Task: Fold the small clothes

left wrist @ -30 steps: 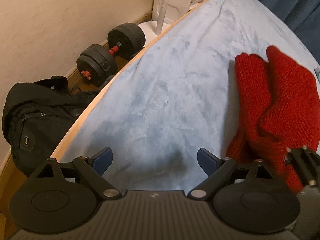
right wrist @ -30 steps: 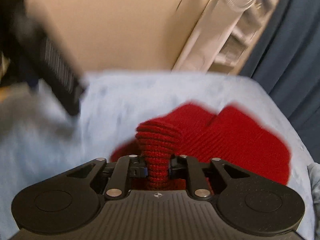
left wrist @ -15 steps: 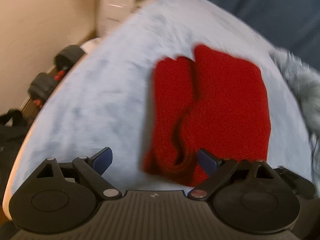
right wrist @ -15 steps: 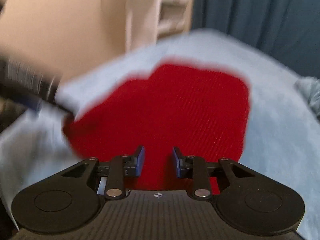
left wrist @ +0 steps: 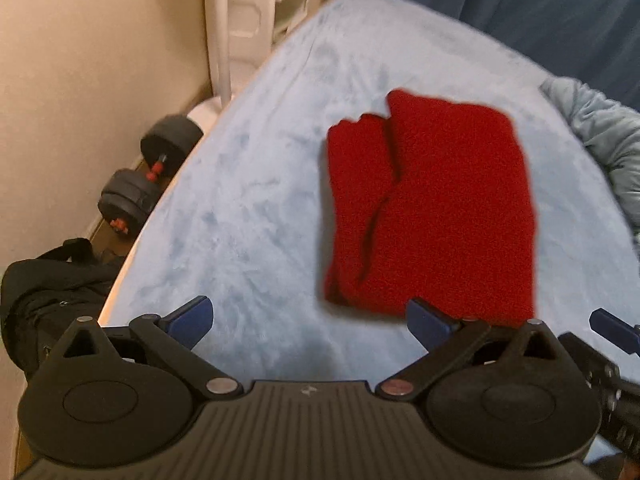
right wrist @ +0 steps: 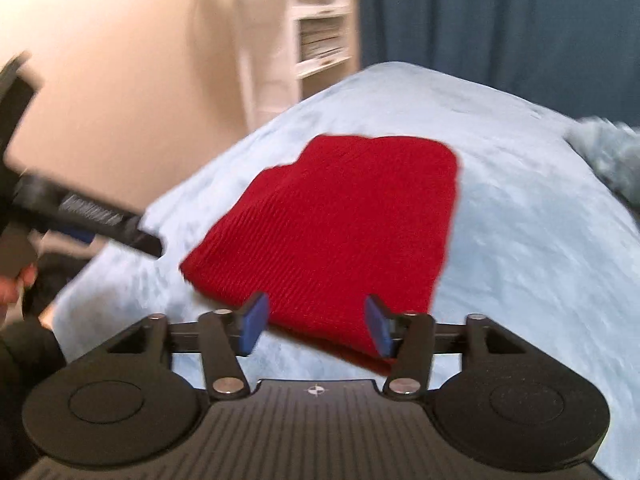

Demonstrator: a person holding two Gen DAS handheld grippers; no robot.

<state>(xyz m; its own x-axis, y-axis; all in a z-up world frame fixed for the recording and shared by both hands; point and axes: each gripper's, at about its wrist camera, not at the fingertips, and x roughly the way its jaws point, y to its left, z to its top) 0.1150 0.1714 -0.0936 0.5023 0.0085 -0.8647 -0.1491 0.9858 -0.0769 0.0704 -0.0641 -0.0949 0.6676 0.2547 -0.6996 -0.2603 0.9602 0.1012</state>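
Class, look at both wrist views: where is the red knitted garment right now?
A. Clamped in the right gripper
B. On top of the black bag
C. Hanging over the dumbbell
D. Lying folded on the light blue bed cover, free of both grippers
D: the red knitted garment lies flat on the light blue bed cover, and both the left gripper and right gripper stand open with nothing gripped.

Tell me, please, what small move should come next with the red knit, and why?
Probably bring the left gripper to the red knit's uneven left edge and square it. Both the left gripper and the right gripper are open and hold nothing; the knit lies folded on the blue blanket, with one layer stepped out.
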